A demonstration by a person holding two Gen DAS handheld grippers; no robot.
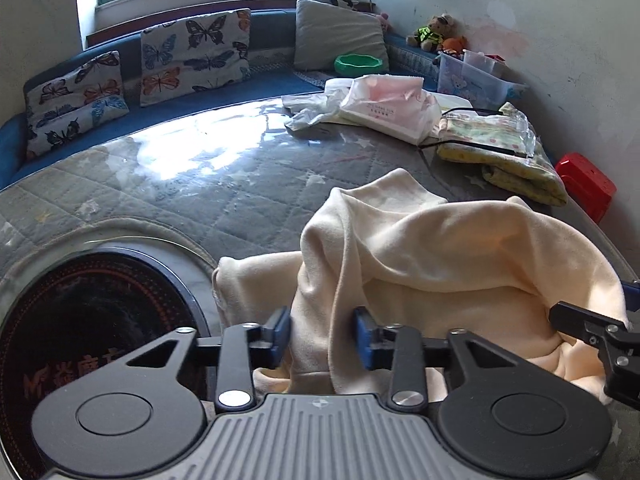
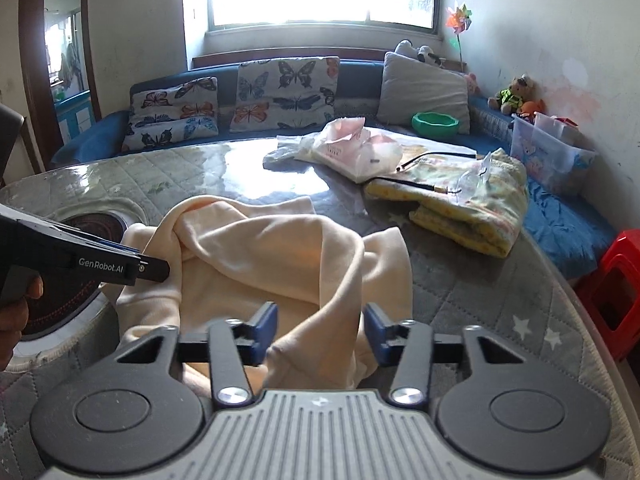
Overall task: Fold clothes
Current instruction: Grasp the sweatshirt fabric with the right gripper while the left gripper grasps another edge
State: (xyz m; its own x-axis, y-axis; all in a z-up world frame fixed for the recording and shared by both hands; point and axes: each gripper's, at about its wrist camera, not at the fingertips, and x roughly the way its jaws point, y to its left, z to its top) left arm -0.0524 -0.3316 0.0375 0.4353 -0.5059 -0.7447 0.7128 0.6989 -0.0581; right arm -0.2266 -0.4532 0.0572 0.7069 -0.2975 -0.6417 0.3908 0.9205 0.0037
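A cream garment (image 1: 420,248) lies crumpled in a raised heap on the quilted grey table cover (image 1: 200,200). A bunched fold of it fills the space between the blue pads of my left gripper (image 1: 322,340), which press on it from both sides. My right gripper (image 2: 320,334) has its blue pads closed on another hanging fold of the same cream garment (image 2: 260,256), near its front edge. Each gripper shows in the other's view: the right gripper (image 1: 580,320) at the cloth's right side, the left gripper (image 2: 156,270) at its left side.
A round dark cooktop (image 1: 80,320) is set into the table at the left. Farther back lie a folded yellow blanket (image 2: 460,204), a black cable (image 2: 436,156) and plastic bags (image 2: 352,148). A sofa with butterfly cushions (image 2: 280,92) stands behind, a red stool (image 2: 616,276) at the right.
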